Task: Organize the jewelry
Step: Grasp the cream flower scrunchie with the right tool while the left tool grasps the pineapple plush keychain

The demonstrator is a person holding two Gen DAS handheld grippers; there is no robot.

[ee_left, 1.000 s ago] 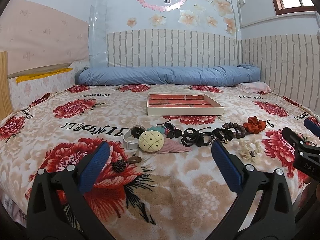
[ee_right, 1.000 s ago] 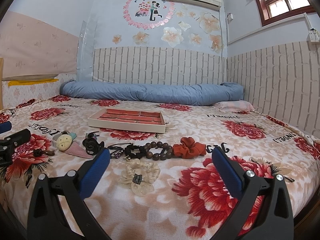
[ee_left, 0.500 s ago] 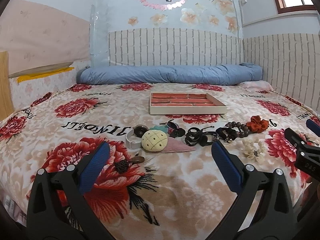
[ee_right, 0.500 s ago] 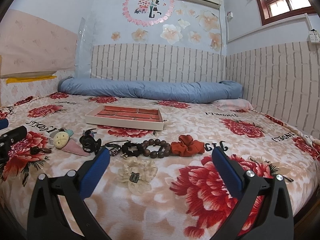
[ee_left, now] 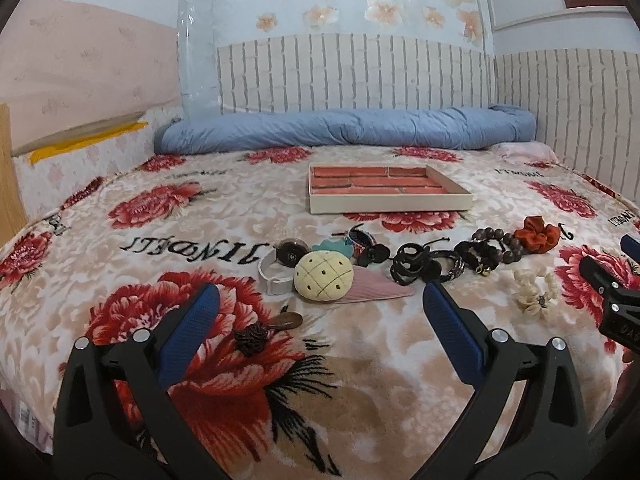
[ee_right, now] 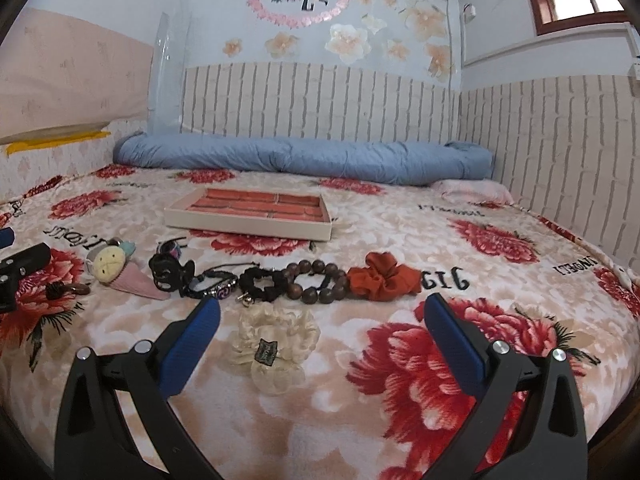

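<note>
A cream jewelry tray (ee_left: pixel 390 203) with red compartments lies on the floral bed; it also shows in the right wrist view (ee_right: pixel 248 226). In front of it runs a row of accessories: a pineapple-shaped clip (ee_left: pixel 323 276), black hair ties (ee_left: pixel 412 266), a wooden bead bracelet (ee_right: pixel 316 282), an orange scrunchie (ee_right: pixel 382 282), a cream scrunchie (ee_right: pixel 276 344) and a small brown hair clip (ee_left: pixel 266 330). My left gripper (ee_left: pixel 320 322) is open and empty, just short of the pineapple clip. My right gripper (ee_right: pixel 322 330) is open and empty, with the cream scrunchie between its fingers.
A rolled blue duvet (ee_left: pixel 344 128) lies along the brick-pattern wall at the back. A wooden bed frame (ee_left: pixel 8 168) stands at the left. A pink pillow (ee_right: pixel 472 190) lies in the far right corner. The floral blanket (ee_left: pixel 168 208) covers the bed.
Both grippers have moved forward and lower toward the row of accessories. The items look larger and closer. Both stay open.
</note>
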